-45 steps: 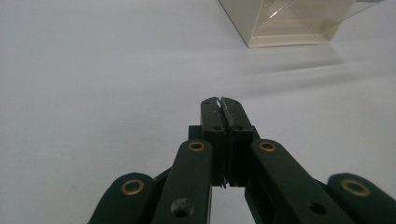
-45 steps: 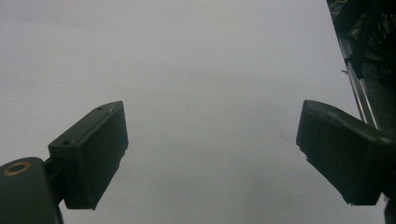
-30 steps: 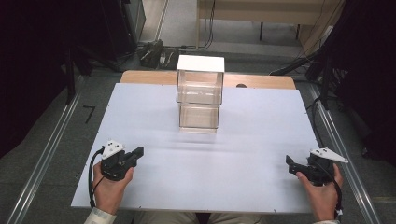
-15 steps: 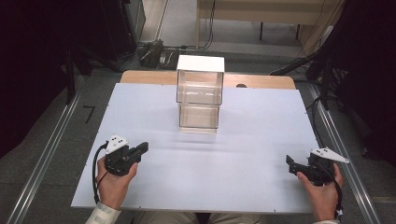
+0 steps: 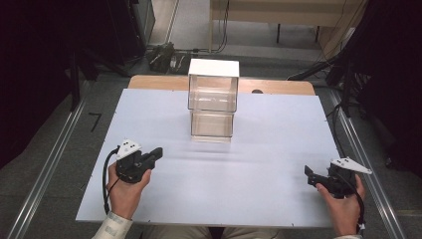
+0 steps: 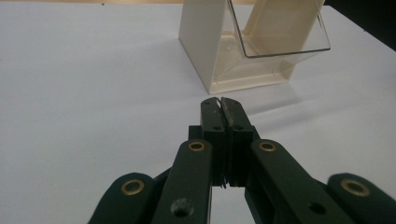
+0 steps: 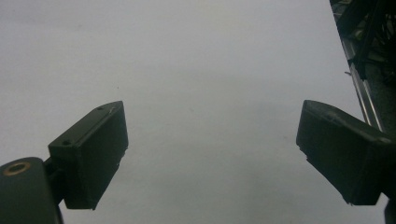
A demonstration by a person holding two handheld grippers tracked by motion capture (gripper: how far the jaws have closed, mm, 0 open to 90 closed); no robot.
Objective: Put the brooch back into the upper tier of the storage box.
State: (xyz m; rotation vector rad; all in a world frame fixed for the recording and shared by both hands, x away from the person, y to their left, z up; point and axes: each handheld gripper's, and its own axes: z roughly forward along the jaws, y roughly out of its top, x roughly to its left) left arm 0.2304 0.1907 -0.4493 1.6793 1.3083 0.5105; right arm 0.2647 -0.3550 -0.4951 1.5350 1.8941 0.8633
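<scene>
Even overhead light brightens the white table (image 5: 259,149); the surroundings fall dark, and the right gripper view looks dim and soft.

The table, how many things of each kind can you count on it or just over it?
Clear plastic boxes, stacked, the top one with a white lid: 2
Black two-jaw claws held in hands: 2, the left claw and the right claw
White table sheet: 1
Total: 5

White table (image 5: 259,164), clear cream-framed box (image 5: 213,102), black left hand-held gripper (image 5: 155,153).
</scene>
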